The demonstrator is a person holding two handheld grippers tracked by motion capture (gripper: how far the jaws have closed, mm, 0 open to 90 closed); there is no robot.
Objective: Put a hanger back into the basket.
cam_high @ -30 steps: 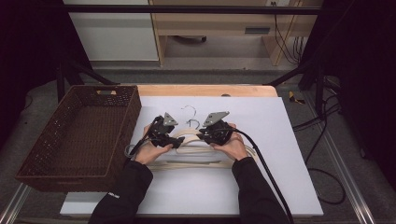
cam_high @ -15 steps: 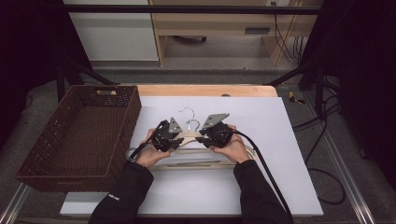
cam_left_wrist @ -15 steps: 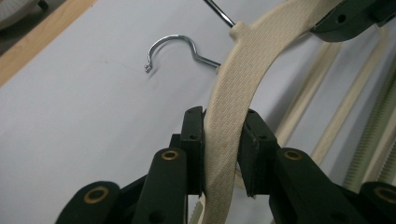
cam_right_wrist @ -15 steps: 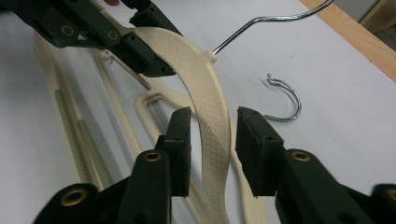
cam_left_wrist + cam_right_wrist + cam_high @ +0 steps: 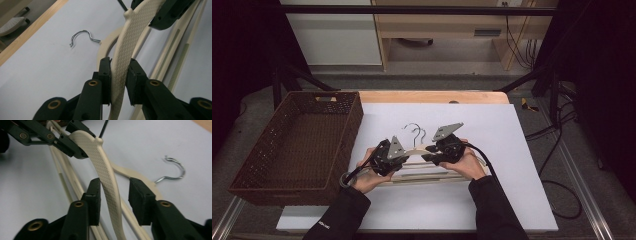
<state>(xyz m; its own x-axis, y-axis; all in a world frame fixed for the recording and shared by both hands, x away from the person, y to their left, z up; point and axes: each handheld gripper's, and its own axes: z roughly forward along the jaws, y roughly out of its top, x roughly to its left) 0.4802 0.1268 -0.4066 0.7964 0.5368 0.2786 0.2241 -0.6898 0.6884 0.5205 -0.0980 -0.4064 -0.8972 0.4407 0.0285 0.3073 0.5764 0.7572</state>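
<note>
Since the earlier frame the left gripper [image 5: 117, 77] has closed its jaws onto the cream textured plastic hanger [image 5: 130, 42], pads pressing both faces, and shifted along it. The right gripper [image 5: 113, 200] straddles the same hanger arm, one pad touching, the other apart (jaws just eased wider). A second cream hanger [image 5: 432, 172] lies beneath on the white tabletop [image 5: 512, 140], beside a brown wicker basket [image 5: 277, 165].

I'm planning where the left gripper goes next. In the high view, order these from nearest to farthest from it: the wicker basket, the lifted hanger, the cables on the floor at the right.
1. Lifted hanger: clamped in the left gripper itself, toward the table's middle.
2. Wicker basket: just left of it, on the table's left edge.
3. Floor cables: far right, off the table.
</note>
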